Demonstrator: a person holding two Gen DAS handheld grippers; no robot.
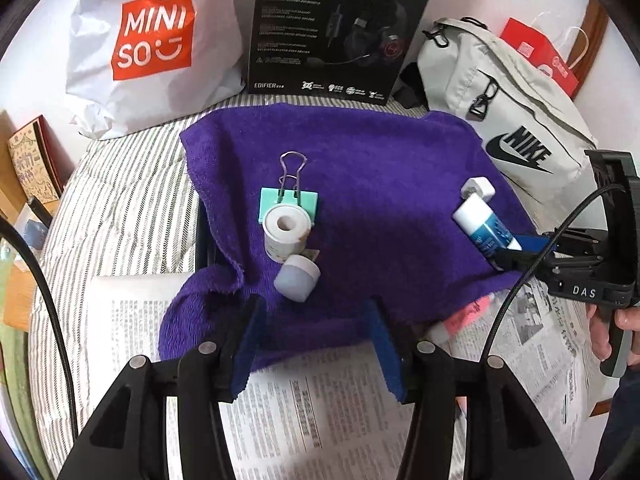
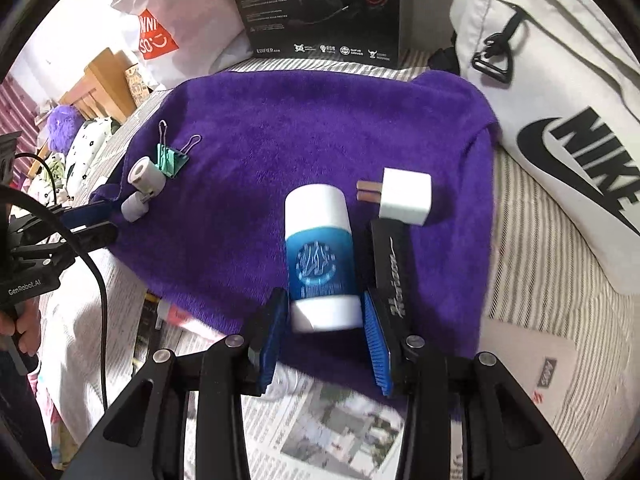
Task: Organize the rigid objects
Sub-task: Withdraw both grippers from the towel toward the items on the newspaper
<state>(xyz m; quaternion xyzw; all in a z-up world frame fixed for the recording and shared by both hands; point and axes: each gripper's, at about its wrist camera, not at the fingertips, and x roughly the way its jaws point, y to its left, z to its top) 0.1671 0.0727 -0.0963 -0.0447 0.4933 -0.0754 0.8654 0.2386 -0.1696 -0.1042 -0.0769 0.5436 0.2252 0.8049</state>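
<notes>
When looking at the purple towel [image 1: 380, 160], find the tube [image 2: 320, 264] at its near edge, clamped at the base between the pads of the right gripper [image 2: 324, 300]. Probably gripped low to keep the body free for laying down straight. Just beyond, on the towel, a white charger [image 2: 406, 196]. Over the towel's near left part, left gripper [image 1: 314, 306], jaws apart and empty, likely aimed at the small bottle [image 1: 298, 280] just ahead, touching the tape roll [image 1: 286, 228] and near the clip [image 1: 288, 202].
</notes>
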